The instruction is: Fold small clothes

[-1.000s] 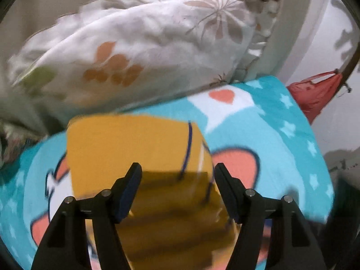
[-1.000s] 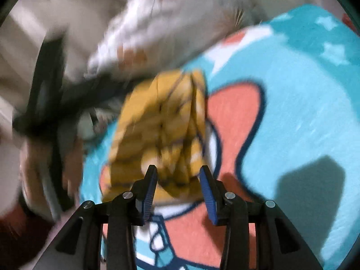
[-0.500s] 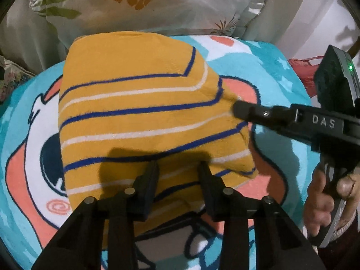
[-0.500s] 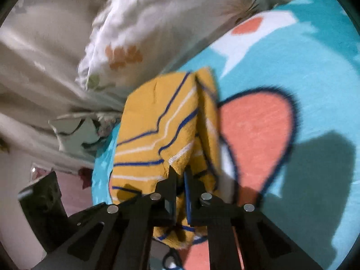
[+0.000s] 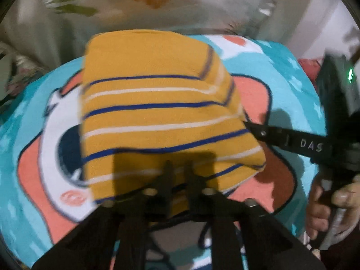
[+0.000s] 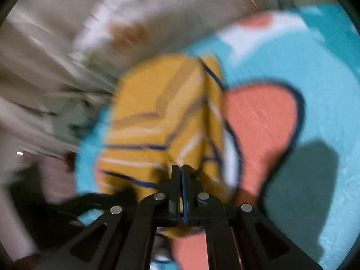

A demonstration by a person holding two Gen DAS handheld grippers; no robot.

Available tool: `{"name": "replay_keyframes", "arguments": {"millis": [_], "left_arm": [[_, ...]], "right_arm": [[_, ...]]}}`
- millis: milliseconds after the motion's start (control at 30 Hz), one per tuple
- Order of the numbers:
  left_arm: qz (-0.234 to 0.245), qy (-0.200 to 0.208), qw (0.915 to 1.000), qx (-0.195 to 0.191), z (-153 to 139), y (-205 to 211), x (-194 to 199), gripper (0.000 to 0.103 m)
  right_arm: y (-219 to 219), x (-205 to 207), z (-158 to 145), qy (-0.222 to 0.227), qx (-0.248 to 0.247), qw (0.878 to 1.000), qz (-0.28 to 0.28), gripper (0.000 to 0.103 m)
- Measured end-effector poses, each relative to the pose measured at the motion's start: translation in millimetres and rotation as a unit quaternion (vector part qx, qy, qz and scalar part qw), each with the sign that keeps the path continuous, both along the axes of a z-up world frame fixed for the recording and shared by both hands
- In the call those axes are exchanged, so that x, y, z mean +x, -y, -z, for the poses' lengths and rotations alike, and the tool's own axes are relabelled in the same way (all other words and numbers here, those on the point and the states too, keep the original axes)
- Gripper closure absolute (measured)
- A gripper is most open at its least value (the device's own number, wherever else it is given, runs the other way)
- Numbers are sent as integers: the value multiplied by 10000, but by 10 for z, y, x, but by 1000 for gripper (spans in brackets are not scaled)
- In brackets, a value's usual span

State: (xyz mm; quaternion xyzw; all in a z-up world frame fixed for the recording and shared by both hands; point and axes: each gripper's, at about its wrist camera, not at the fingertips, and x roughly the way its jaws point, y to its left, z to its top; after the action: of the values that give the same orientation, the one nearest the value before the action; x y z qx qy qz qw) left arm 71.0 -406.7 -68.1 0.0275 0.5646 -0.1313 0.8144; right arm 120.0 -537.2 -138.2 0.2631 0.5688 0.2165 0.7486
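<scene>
A folded yellow garment (image 5: 162, 112) with blue and white stripes lies on a cartoon-print blanket (image 5: 290, 76). My left gripper (image 5: 178, 168) is shut on the garment's near edge, with yellow cloth pinched between its fingers. In the left wrist view my right gripper (image 5: 248, 124) comes in from the right, its tip at the garment's right edge. The right wrist view is blurred. It shows the right gripper (image 6: 181, 169) shut on the near edge of the yellow garment (image 6: 157, 117).
A floral pillow (image 5: 180, 2) lies just beyond the garment, against pale bedding (image 6: 45, 67). A person's hand (image 5: 337, 204) holds the right gripper's handle at the right. Something red (image 5: 308, 65) shows past the blanket's far right edge.
Both grippers have gone from open to shut on the yellow garment. The left one came down onto the near edge; the right one closed on the right edge.
</scene>
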Motion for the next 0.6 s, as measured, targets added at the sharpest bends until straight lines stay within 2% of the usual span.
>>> {"name": "replay_keyframes", "arguments": {"millis": [67,100,133,200,233,300,400,433,500,567,600], "left_arm": [[-191,231,9994,-154,-191,-156,-50,95],[-269,351,9989,-148,-259,-216,-55,95],[-320,408,9985,-161,-287,-255,-41,94],[-446,382,9982,-136,-238,-330,30,94],[-516,319,9981,-108,-180,-356,59,94],[-628,106,9978,-180,-28,-405,78,94],[-677,11,9975,-195,115,-449,42,94],[-679,20,9975,-198,123,-452,33,94],[-690,-5,9974,-201,134,-446,44,94],[-706,-54,9972,-219,146,-439,63,93],[-717,-66,9971,-238,148,-445,65,93]], "right_arm": [[98,-41,8,33,198,9997,125,101],[111,-44,-3,37,88,9998,145,100],[120,-52,-22,68,-264,9995,165,96],[121,-39,-10,33,-548,9984,154,86],[140,-47,27,-64,-501,9986,178,81],[210,-71,29,-65,-385,9987,332,80],[273,-143,-187,442,-253,9966,651,80],[266,-170,-325,724,-165,9953,625,80],[185,-163,-470,980,-40,9939,497,80],[13,-105,-548,1061,220,9939,226,67],[-72,-86,-521,1000,391,9942,51,65]]}}
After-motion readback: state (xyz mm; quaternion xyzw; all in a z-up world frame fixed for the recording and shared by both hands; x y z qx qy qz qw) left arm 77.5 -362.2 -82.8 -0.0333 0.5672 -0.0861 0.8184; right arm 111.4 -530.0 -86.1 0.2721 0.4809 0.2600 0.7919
